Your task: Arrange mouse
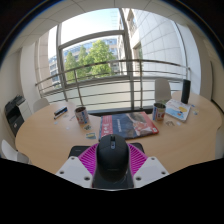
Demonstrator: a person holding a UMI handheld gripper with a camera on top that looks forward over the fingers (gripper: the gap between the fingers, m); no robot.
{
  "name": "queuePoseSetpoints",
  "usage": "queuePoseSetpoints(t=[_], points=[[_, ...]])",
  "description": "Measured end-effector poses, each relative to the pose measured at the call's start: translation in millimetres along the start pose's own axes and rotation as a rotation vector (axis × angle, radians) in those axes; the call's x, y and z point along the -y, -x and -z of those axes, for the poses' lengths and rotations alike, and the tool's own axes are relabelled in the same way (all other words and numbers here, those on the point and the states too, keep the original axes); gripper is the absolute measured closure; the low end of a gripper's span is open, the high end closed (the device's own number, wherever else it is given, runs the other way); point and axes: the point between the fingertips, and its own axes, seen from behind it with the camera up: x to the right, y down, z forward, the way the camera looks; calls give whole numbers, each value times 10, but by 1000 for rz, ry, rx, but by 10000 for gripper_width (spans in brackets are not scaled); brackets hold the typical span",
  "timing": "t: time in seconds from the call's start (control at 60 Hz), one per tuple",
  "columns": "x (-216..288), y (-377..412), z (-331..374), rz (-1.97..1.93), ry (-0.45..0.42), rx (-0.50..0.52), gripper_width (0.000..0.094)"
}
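Note:
A black computer mouse (111,158) sits between my two fingers, with its nose pointing away from me. The pink pads (89,157) press against both of its sides. My gripper (111,165) is shut on the mouse and holds it over the near edge of a round wooden table (50,130). A dark mouse mat (88,148) lies on the table just behind the mouse, and the mouse and fingers hide much of it.
A colourful magazine (128,125) lies beyond the mat. A can (82,115) stands at the left and a cup (158,111) at the right. A small box (178,109) lies at the far right. A dark chair (14,110) stands left, and large windows stand behind.

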Motion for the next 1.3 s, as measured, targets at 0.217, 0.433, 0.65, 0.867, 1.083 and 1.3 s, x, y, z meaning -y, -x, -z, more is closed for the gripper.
queuePoseSetpoints(t=[0.217, 0.433, 0.65, 0.867, 1.083, 1.3], points=[[-815, 59, -271, 124, 174, -17, 450], [-662, 121, 14, 138, 149, -38, 104], [-208, 225, 888, 139, 61, -87, 92], [-56, 359, 1893, 143, 12, -114, 92], [-260, 495, 2651, 149, 4, -117, 91], [-433, 545, 2937, 169, 8, -121, 91]])
